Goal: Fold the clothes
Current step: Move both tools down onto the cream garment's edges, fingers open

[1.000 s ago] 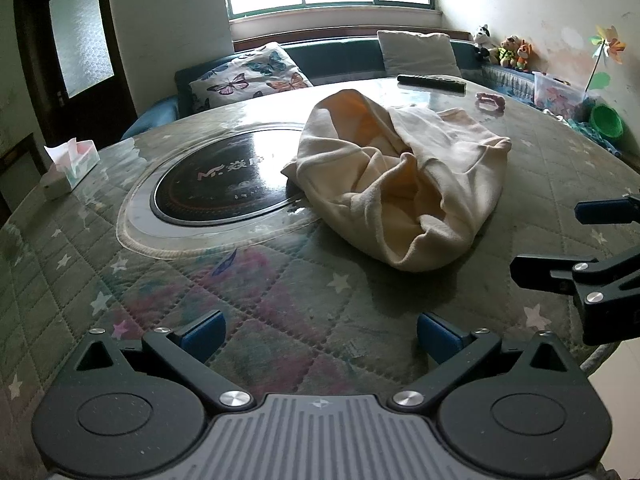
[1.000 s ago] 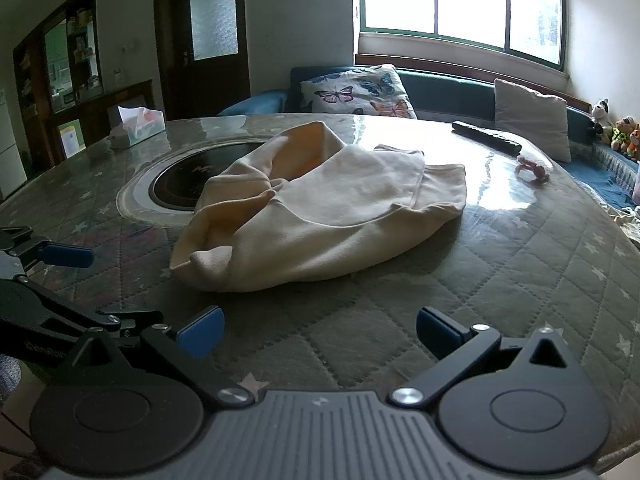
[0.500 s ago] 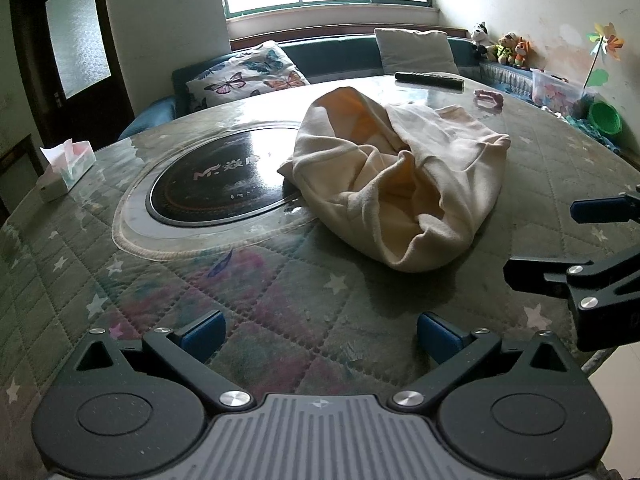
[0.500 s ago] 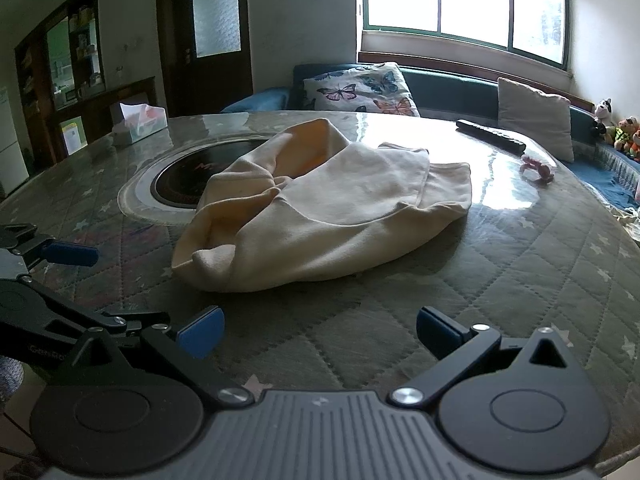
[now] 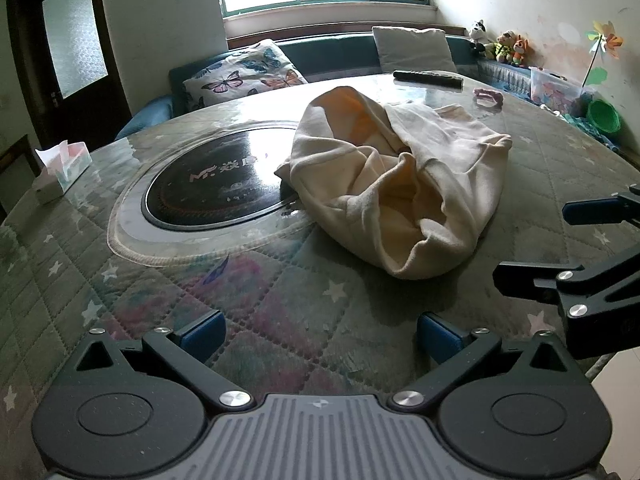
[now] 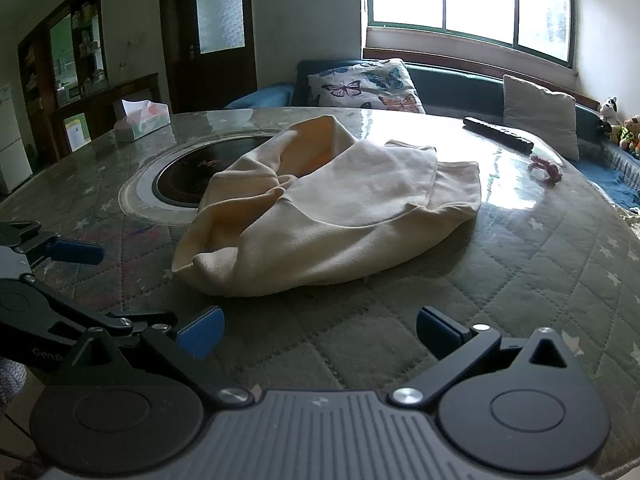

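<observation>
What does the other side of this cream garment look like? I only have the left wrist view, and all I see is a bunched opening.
Observer: In the right wrist view, the cream garment shows a broad, smooth panel on that side, with a curved seam across it.
Operator: Any loose edge to grab there?
Observer: Yes. A second layer sticks out from under the panel at the window end and lies flat on the table.
Operator: Is the right gripper on the cloth?
Observer: No. The right gripper is open and empty, and its pads stop short of the near fold.
</observation>
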Demonstrator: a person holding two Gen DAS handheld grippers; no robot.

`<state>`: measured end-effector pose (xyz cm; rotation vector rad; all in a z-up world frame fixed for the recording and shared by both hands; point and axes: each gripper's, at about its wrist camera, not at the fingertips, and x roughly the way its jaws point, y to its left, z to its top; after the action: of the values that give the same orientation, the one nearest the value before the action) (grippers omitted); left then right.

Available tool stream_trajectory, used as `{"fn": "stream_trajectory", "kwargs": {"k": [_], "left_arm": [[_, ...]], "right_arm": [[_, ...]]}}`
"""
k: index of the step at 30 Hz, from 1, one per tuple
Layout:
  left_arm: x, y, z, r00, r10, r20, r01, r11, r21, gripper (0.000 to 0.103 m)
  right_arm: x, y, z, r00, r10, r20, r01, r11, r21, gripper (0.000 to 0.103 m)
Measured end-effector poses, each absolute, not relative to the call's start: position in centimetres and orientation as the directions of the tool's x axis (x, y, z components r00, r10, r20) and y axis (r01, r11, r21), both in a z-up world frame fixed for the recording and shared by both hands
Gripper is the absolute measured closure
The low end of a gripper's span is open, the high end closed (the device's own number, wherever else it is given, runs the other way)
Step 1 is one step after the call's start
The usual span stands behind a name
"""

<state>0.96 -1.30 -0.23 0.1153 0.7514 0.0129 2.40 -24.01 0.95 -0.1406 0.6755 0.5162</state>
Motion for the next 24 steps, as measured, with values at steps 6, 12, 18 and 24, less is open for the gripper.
{"fn": "stream_trajectory", "kwargs": {"k": [6, 12, 18, 24], "left_arm": [[1.4, -1.2, -0.2, 0.728, 0.055, -0.683, 0.027, 0.994, 0.108, 0.000], [2.0, -0.9, -0.2, 0.726, 0.060, -0.685, 0.021, 0.994, 0.110, 0.000], [3.1, -0.6, 0.2, 0.729, 0.064, -0.681, 0.020, 0.993, 0.115, 0.000], [4.6, -0.2, 1.1, 0.740, 0.056, -0.670, 0.028, 0.993, 0.113, 0.000]], "right_arm": [[2.8, -23.8, 0.9, 0.654, 0.417, -0.631, -0.505, 0.862, 0.045, 0.000], [3.5, -23.4, 0.9, 0.648, 0.423, -0.633, -0.512, 0.858, 0.050, 0.000], [4.3, -22.9, 1.0, 0.636, 0.438, -0.635, -0.522, 0.851, 0.063, 0.000], [5.6, -22.6, 1.5, 0.629, 0.459, -0.627, -0.531, 0.843, 0.085, 0.000]]}}
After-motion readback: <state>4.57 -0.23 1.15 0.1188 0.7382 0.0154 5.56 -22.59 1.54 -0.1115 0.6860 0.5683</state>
